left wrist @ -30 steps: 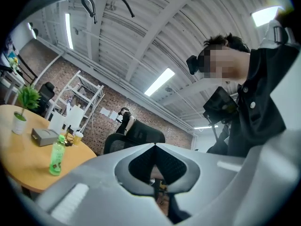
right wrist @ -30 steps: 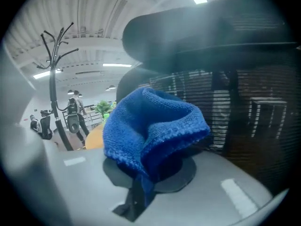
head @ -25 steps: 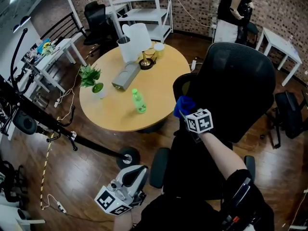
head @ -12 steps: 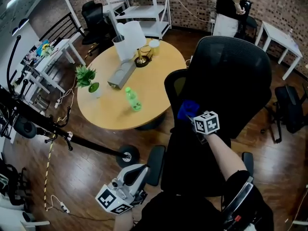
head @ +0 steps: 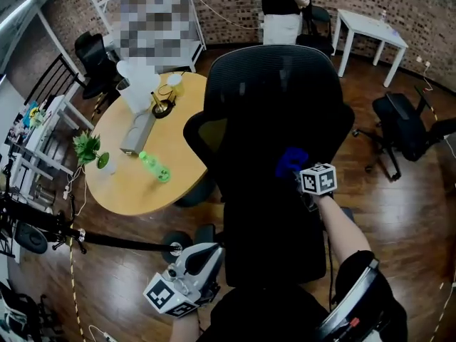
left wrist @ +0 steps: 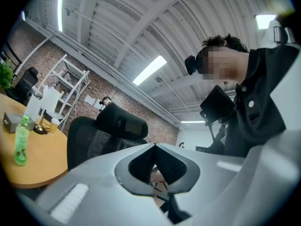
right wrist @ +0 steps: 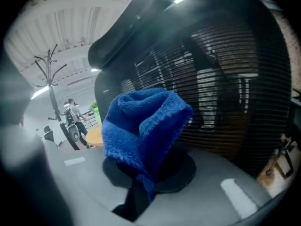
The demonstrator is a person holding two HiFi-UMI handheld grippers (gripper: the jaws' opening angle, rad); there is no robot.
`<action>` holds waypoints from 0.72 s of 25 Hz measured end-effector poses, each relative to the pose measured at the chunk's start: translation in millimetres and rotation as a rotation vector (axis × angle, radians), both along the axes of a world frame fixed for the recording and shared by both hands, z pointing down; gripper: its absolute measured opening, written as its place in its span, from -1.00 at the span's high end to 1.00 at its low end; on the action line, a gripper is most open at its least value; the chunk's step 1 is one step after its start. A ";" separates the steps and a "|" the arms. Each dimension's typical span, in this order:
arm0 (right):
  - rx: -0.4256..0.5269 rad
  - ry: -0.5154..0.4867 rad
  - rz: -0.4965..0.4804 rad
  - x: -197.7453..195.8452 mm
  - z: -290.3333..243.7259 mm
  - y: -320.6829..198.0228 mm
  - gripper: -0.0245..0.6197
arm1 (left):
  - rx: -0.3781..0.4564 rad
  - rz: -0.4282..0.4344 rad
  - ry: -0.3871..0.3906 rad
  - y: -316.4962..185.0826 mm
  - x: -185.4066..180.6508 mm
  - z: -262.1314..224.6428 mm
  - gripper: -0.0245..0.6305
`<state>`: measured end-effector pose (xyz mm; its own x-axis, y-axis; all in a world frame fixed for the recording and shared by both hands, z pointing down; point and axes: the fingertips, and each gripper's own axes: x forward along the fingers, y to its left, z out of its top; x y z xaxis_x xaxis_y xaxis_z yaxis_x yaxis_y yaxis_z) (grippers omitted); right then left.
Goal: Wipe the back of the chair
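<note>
A black mesh office chair (head: pixel 274 112) stands in front of me with its back (right wrist: pixel 221 84) toward me. My right gripper (head: pixel 298 168) is shut on a bunched blue cloth (head: pixel 291 161), which rests against the lower right of the chair back. In the right gripper view the blue cloth (right wrist: pixel 143 126) fills the space between the jaws, close to the mesh. My left gripper (head: pixel 187 280) hangs low by my body, away from the chair, its jaws shut with nothing held. The left gripper view looks upward and shows the chair (left wrist: pixel 106 133) from the side.
A round wooden table (head: pixel 142 155) stands left of the chair with a green bottle (head: pixel 153 168), a small plant (head: pixel 89 148), a grey box and a white jug. A black stand base (head: pixel 121 241) crosses the floor at left. Another chair (head: pixel 402 123) and a person (head: pixel 281 9) are behind.
The chair has come to the middle of the view and the table has slid left. My right gripper with the cloth has shifted slightly right along the chair back. The left gripper has stayed put.
</note>
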<state>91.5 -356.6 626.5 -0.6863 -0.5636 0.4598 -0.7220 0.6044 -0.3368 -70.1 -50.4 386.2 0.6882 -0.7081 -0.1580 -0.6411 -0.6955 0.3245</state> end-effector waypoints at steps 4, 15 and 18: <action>-0.019 0.022 0.106 62.6 8.5 -6.5 0.76 | 0.001 0.029 -0.005 -8.9 10.4 2.5 0.91; -0.092 0.177 0.494 208.5 30.4 -0.1 0.76 | 0.007 0.070 -0.001 -27.3 18.2 2.3 0.91; -0.100 0.246 0.600 233.6 33.5 9.5 0.76 | 0.007 0.085 0.010 -27.3 19.2 3.4 0.91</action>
